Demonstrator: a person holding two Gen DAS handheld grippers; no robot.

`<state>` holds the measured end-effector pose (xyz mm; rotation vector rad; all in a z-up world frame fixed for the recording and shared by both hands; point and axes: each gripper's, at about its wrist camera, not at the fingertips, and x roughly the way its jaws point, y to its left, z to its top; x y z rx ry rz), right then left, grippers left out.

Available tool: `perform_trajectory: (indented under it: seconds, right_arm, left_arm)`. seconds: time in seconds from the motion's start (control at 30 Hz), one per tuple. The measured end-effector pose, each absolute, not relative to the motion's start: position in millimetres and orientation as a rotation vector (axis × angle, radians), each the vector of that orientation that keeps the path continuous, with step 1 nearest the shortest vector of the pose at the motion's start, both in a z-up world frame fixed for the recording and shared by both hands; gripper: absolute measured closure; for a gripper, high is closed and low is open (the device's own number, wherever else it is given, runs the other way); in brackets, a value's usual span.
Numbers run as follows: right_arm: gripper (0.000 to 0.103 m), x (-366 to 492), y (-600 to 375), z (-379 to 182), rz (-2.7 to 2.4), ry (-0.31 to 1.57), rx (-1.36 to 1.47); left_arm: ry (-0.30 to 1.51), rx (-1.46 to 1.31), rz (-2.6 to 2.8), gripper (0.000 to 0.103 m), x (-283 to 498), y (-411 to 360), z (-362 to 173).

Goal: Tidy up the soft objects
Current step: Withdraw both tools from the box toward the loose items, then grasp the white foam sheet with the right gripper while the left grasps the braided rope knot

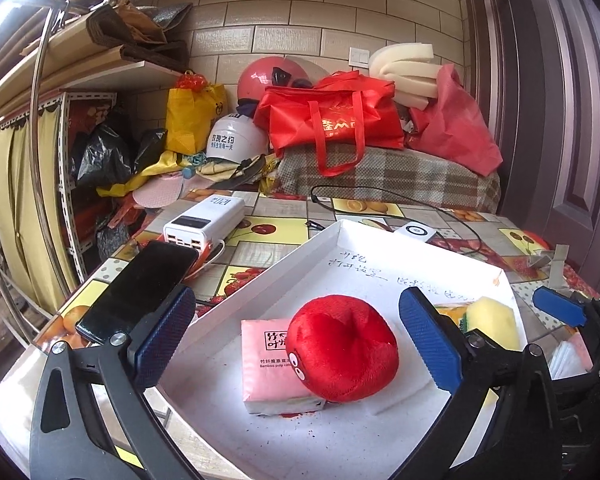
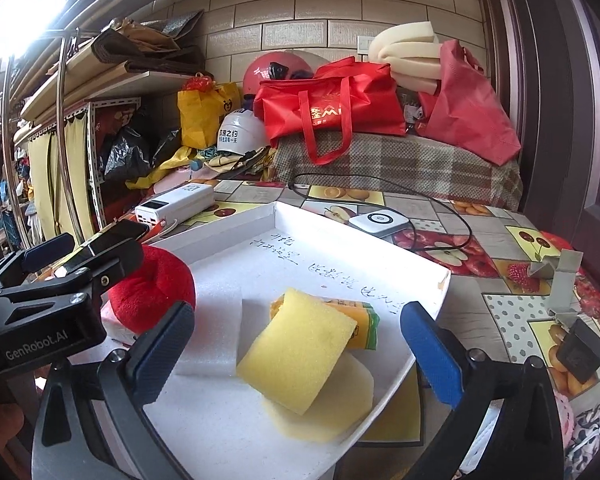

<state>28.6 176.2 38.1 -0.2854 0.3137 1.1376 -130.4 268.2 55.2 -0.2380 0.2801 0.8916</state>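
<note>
A shallow white tray lies on the table. In it a red plush toy leans on a pink tissue pack. My left gripper stands open, its blue pads wide on either side of the toy and clear of it. A yellow sponge rests tilted on a pale yellow foam piece, with a green-and-orange packet behind it. My right gripper is open around the sponge without touching it. The left gripper's body shows at left.
A white power bank, a black phone, a small white charger with a black cable and a grey clip lie on the fruit-patterned tablecloth. Red bags and helmets crowd the back.
</note>
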Motion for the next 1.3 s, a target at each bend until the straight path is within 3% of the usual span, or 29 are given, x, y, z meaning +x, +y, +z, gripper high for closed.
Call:
perform_trajectory:
  seconds: [0.4,0.83,1.17,1.3]
  right_arm:
    - [0.0,20,163,44,1.083,0.223,-0.254]
    - [0.0,10,141,42,1.066,0.247,-0.264]
    - [0.0,-26,70,38,1.181,0.169,-0.34]
    - [0.0,-7,35,37,1.162,0.24,-0.352]
  left_arm:
    - [0.213,-0.218,0.922,0.0,-140,262,59]
    - [0.222,-0.229,0.946,0.0,-148,253,58]
    - [0.273,-0.121,0.791,0.0,-128,203,59]
    - [0.306,-0.08,0.686,0.0,-116,176,59]
